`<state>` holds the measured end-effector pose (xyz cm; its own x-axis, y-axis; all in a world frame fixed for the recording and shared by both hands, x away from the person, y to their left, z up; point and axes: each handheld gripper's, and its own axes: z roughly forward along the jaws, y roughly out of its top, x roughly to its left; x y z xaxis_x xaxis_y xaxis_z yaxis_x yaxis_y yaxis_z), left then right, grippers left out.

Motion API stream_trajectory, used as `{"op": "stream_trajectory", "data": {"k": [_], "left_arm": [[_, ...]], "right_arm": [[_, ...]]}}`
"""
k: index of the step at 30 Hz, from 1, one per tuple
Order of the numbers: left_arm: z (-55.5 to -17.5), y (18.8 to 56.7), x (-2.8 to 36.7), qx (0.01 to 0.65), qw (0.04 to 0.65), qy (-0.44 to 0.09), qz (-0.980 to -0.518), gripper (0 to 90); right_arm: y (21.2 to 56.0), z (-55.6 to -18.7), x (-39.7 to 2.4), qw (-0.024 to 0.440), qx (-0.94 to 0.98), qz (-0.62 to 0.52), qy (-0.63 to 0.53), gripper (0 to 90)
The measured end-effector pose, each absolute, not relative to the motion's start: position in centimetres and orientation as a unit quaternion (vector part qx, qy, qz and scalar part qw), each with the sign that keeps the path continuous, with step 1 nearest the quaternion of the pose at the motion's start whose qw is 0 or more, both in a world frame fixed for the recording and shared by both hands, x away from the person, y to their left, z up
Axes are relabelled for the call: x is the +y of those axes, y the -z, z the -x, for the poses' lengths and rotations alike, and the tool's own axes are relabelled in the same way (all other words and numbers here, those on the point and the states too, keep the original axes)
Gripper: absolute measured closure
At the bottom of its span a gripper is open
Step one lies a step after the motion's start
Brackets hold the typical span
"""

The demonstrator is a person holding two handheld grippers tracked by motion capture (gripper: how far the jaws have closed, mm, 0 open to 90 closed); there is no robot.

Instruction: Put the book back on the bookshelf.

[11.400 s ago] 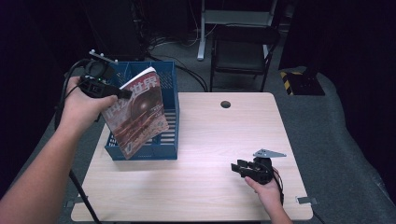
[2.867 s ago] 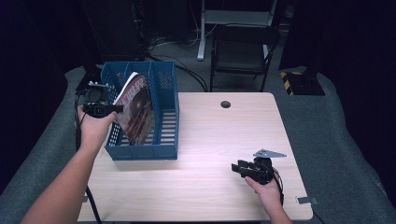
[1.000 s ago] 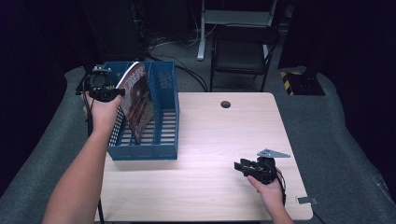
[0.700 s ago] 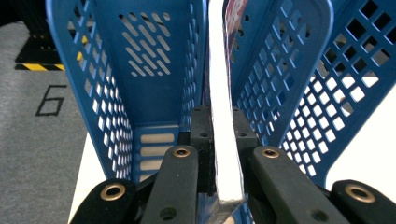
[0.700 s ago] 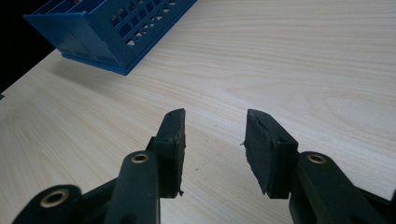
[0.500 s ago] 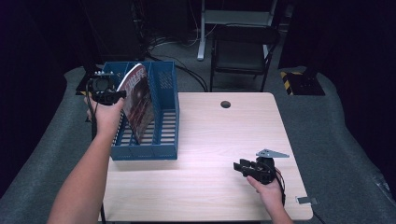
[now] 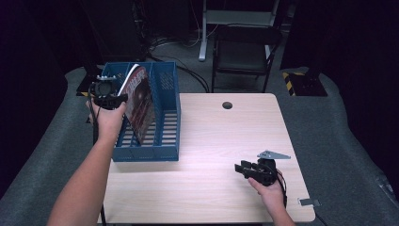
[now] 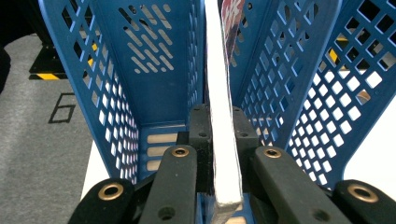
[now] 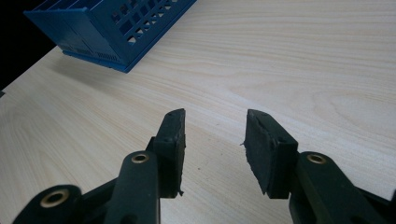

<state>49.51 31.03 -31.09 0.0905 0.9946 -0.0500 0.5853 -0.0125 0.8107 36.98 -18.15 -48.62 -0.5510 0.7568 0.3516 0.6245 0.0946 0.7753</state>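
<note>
Compared with the earliest frame, the magazine [image 7: 139, 107] no longer leans out over the front wall of the blue file rack [image 7: 165, 155]; it now stands almost upright inside the rack, top edge tipped slightly toward the left wall. The left gripper [image 7: 109, 96] has travelled with it to the rack's far left corner, while the right gripper [image 7: 244, 168] has not shifted from its spot on the table [image 7: 207, 197].

The left gripper's jaws are clamped on the magazine's edge; in the left gripper view the white page edge [image 8: 223, 140] is pinched between the two black pads, with blue perforated walls rising on either side. The grip near one edge appears chosen to steer the magazine down between the dividers and keep it from flopping open. Whether its lower edge already rests on the slatted rack floor cannot be confirmed from these views, though it looks close.

The right gripper [image 9: 212, 140] rests low near the table's right front corner, jaws apart and holding nothing, well clear of the work.

Surroundings: a round cable hole [image 7: 227, 105] in the table behind, a dark chair [image 7: 244, 52] beyond the far edge, cables on the floor. Nothing blocks the rack; the only constraint is the narrow slot between its walls.
</note>
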Motion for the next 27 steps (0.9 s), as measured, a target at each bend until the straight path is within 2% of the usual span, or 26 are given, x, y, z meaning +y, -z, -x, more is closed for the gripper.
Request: {"op": "stream_trajectory", "data": {"k": [8, 23, 27], "left_arm": [[-49.62, 31.1, 31.23, 0.609, 0.352, -0.281, -0.653, 81.6], [-49.83, 31.44, 31.59, 0.613, 0.36, -0.243, -0.66, 55.1], [-49.77, 31.56, 31.66, 0.614, 0.361, -0.242, -0.659, 51.2]], "right_arm": [[48.71, -37.1, -18.0, 0.068, 0.741, -0.464, -0.48, 57.8], [48.74, -37.08, -17.98, 0.068, 0.741, -0.466, -0.479, 57.8], [48.8, -37.11, -17.92, 0.068, 0.741, -0.465, -0.48, 57.8]]}}
